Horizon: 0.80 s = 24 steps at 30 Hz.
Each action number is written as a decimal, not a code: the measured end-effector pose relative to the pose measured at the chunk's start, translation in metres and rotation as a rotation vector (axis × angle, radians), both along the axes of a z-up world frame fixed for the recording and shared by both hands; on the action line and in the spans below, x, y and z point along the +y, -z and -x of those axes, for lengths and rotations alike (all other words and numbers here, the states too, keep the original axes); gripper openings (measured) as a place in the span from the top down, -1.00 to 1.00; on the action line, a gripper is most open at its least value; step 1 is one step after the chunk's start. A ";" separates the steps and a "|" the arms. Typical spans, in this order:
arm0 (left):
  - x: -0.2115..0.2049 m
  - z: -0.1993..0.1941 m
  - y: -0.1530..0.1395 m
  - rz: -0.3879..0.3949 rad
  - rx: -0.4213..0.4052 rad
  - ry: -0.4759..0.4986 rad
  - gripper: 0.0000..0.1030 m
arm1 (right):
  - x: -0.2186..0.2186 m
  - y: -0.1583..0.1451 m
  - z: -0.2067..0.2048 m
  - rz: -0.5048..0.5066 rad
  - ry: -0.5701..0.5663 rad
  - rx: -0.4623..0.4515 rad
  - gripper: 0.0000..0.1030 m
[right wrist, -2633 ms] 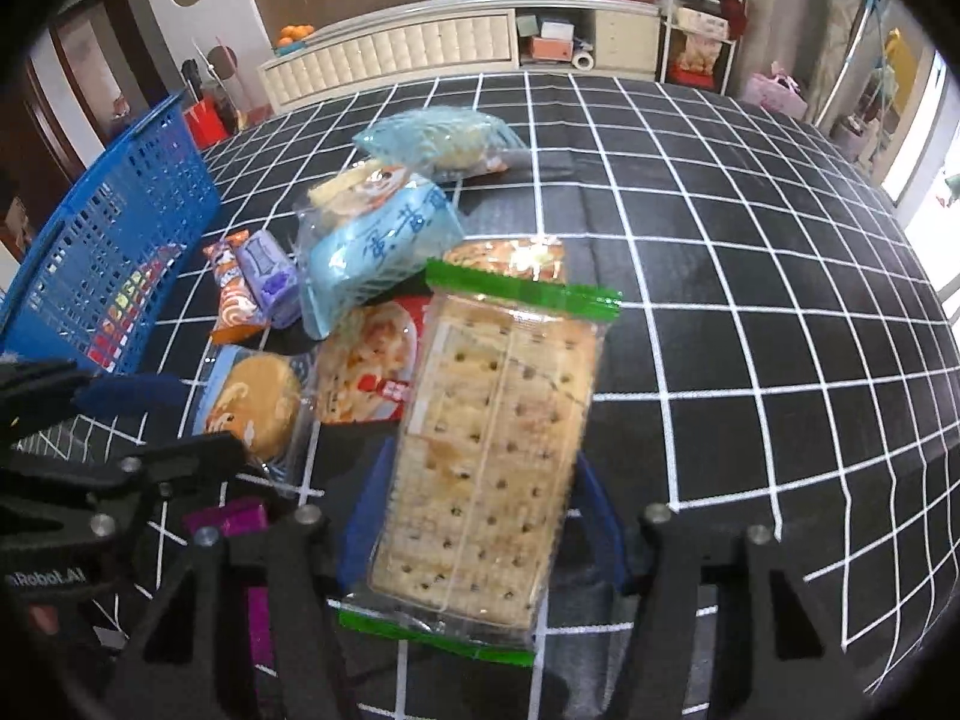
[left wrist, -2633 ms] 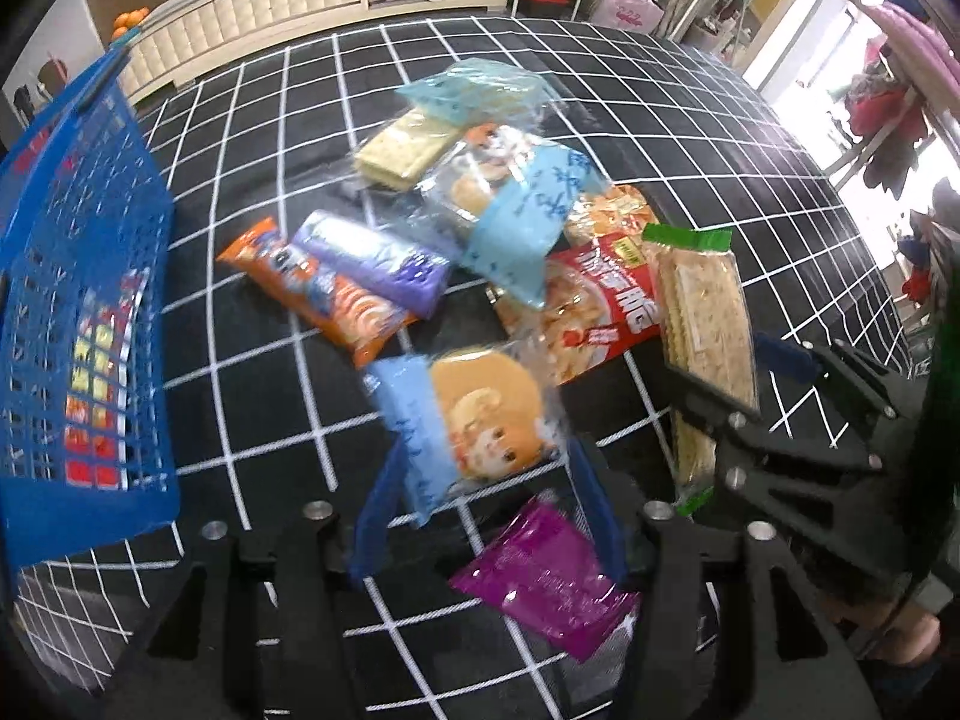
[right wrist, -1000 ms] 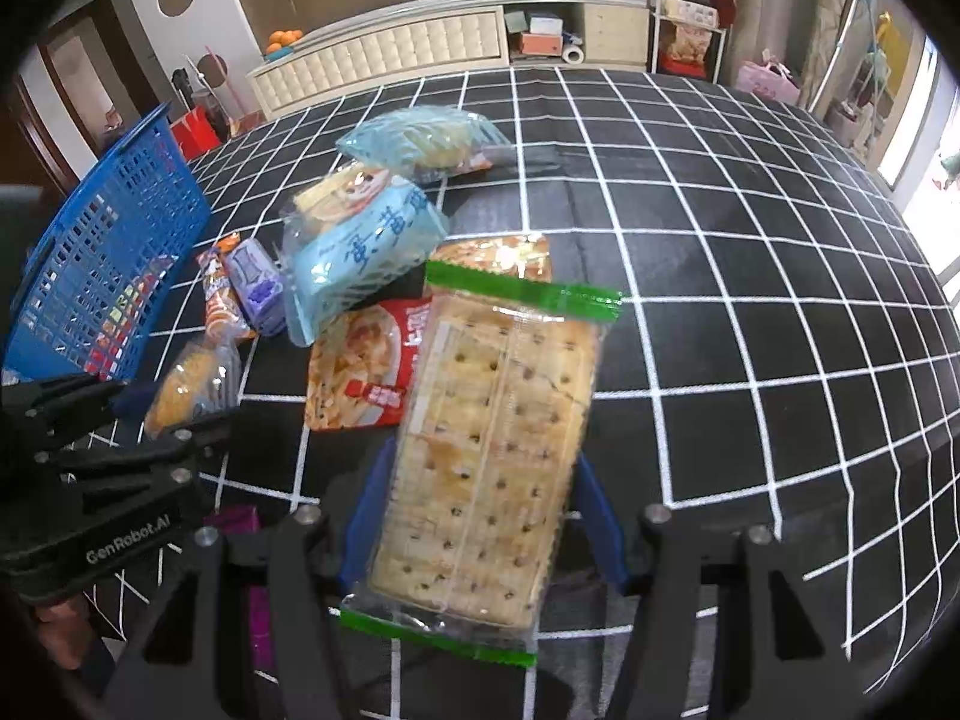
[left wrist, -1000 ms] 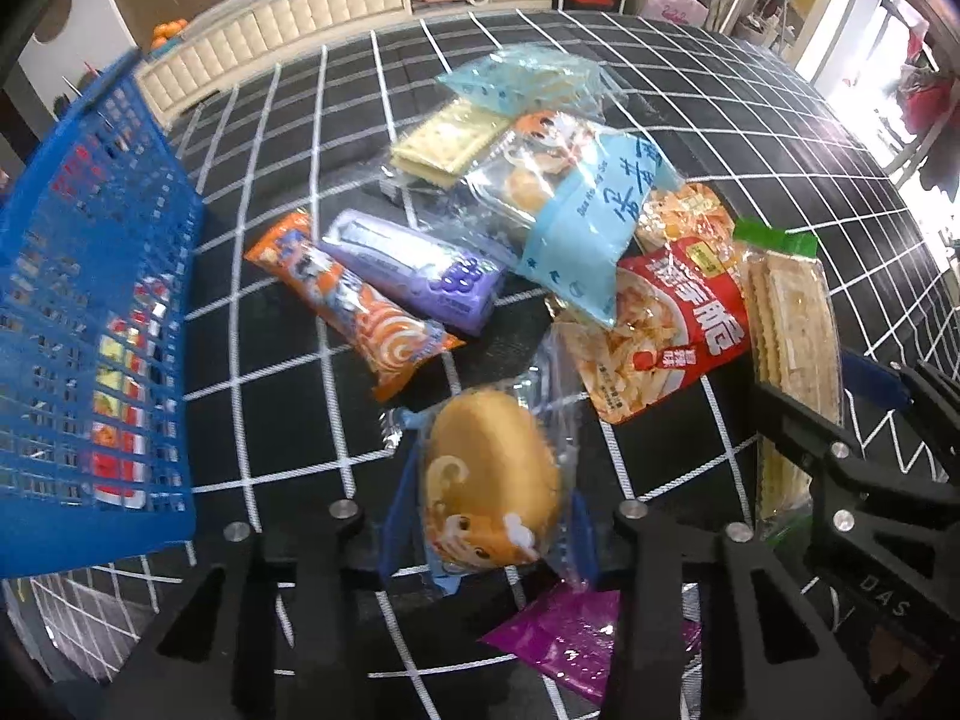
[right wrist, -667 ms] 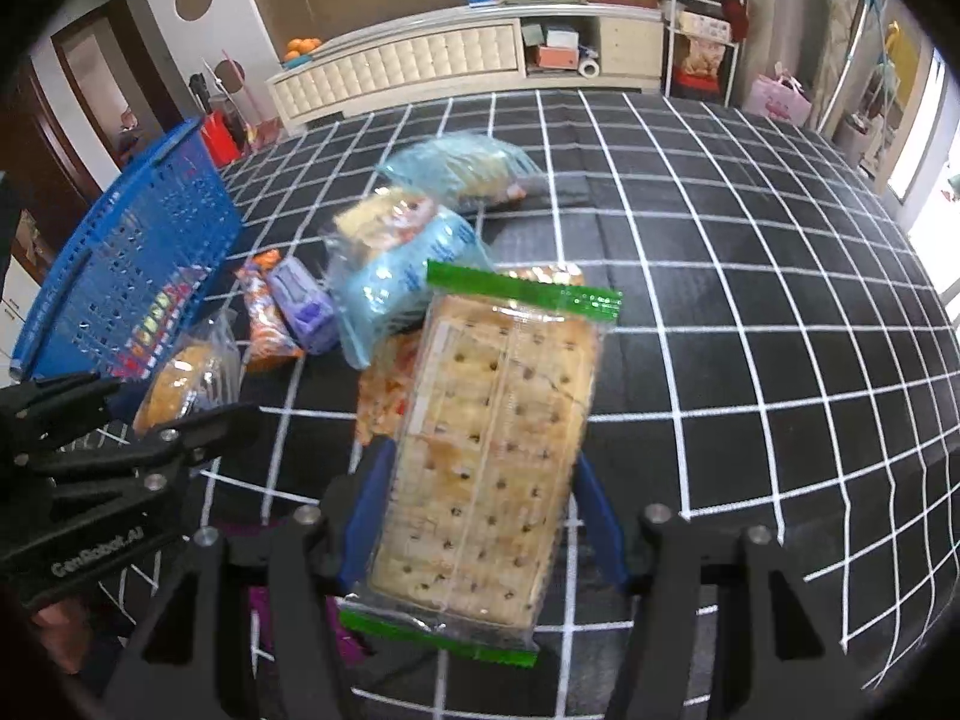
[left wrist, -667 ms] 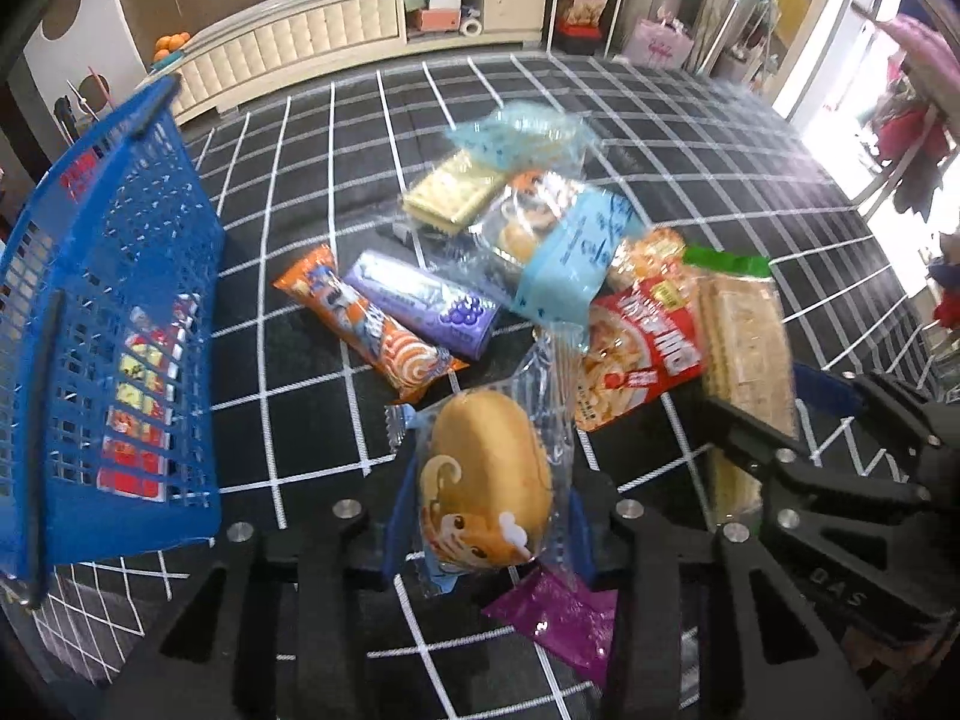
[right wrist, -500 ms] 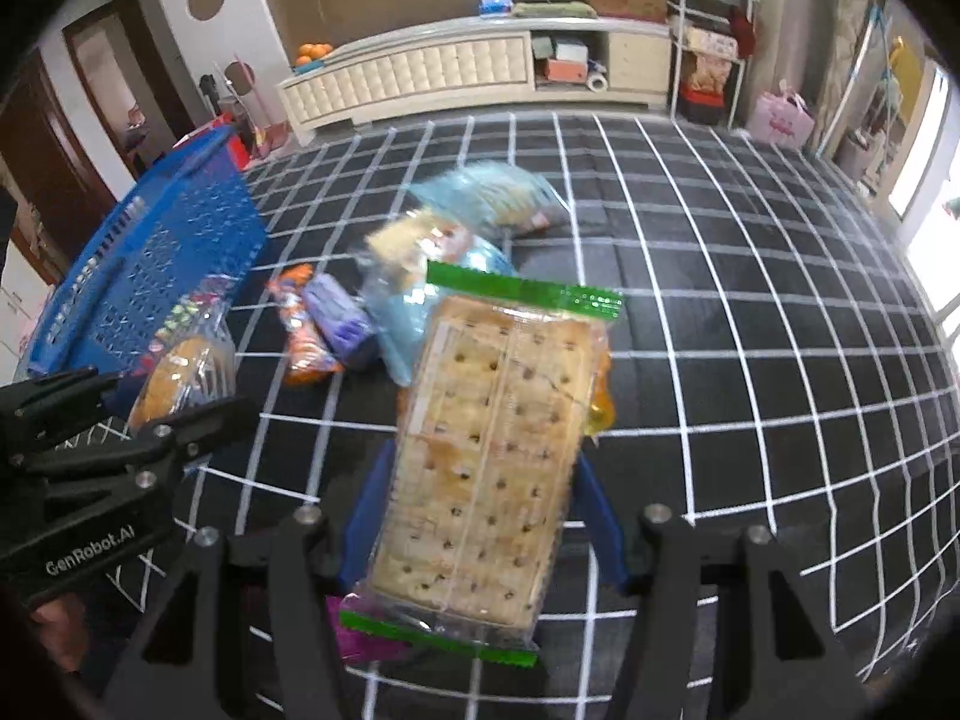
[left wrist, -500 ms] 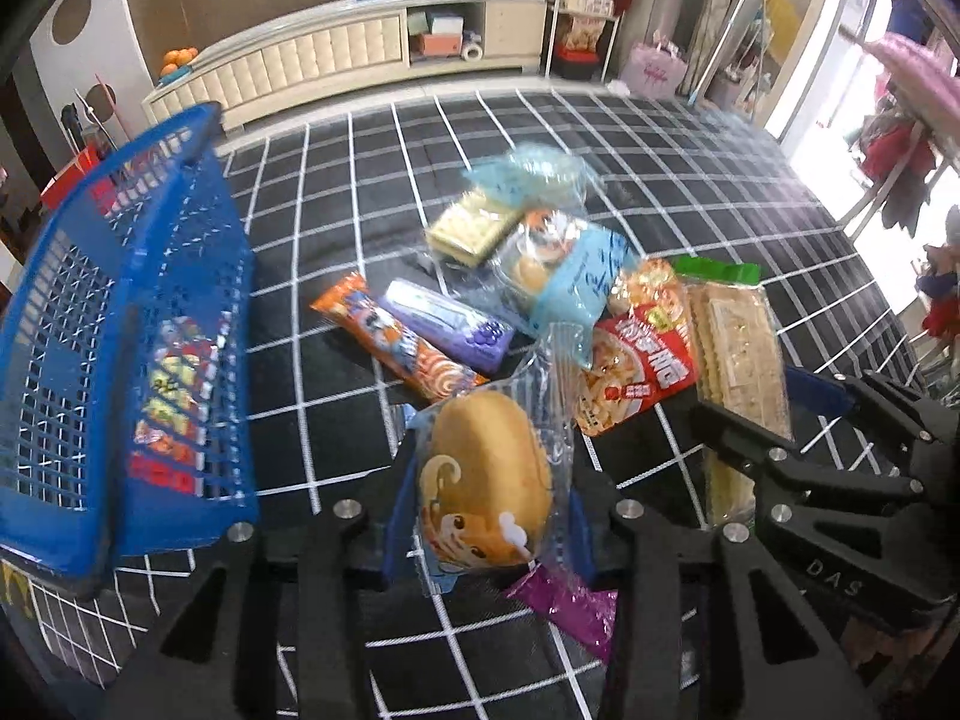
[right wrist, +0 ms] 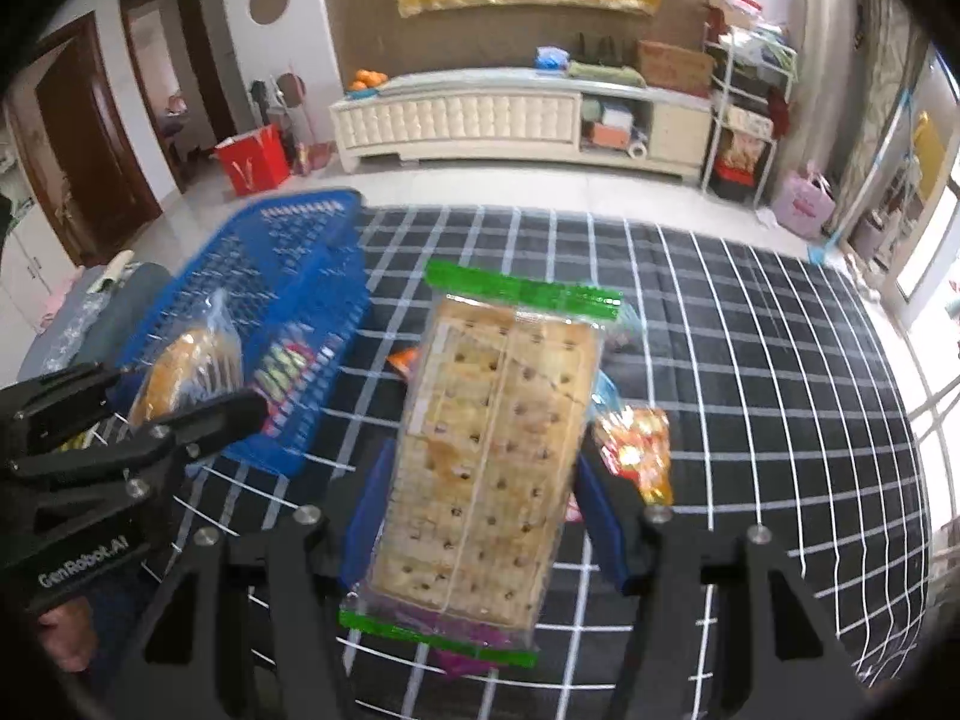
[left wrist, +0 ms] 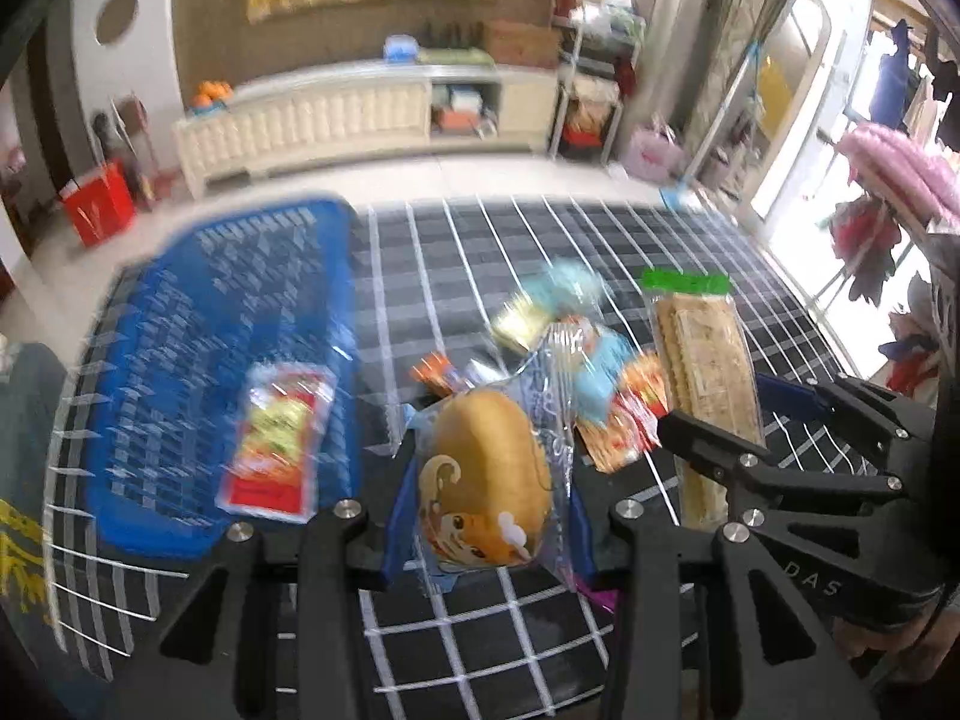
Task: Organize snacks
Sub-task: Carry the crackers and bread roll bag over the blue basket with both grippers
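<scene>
My left gripper (left wrist: 487,531) is shut on a clear-wrapped bun pack (left wrist: 489,474) with a cartoon print, held high above the checked mat. It also shows in the right wrist view (right wrist: 180,372). My right gripper (right wrist: 480,534) is shut on a cracker pack (right wrist: 492,450) with green ends, also lifted; it shows at the right of the left wrist view (left wrist: 708,360). The blue basket (left wrist: 180,324) lies to the left with a red and yellow packet (left wrist: 276,438) inside. It shows in the right wrist view too (right wrist: 300,276).
Several loose snack packs (left wrist: 600,384) lie on the black checked mat (right wrist: 750,360) between the grippers. An orange-red packet (right wrist: 636,450) lies right of the crackers. A purple packet (left wrist: 600,591) peeks from under the bun. A white sideboard (right wrist: 480,114) stands far behind.
Both grippers have risen well above the mat with their packs and swung left, so the basket's inside now shows beside the bun. The views are blurred by motion.
</scene>
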<state>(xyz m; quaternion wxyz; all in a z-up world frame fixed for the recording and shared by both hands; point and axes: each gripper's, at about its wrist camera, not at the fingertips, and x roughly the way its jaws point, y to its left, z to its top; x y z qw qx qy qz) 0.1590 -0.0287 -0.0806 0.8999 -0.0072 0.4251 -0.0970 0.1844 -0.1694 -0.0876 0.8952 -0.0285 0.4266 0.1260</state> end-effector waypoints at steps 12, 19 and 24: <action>0.074 -0.022 -0.043 -0.013 -0.038 -0.035 0.24 | 0.077 -0.035 -0.035 -0.006 -0.134 -0.053 -0.23; 0.116 -0.059 -0.039 -0.042 -0.017 -0.054 0.24 | 0.114 -0.037 -0.074 0.005 -0.178 -0.041 -0.23; 0.134 -0.094 -0.024 -0.028 0.023 -0.046 0.23 | 0.136 -0.019 -0.108 0.018 -0.202 0.024 -0.23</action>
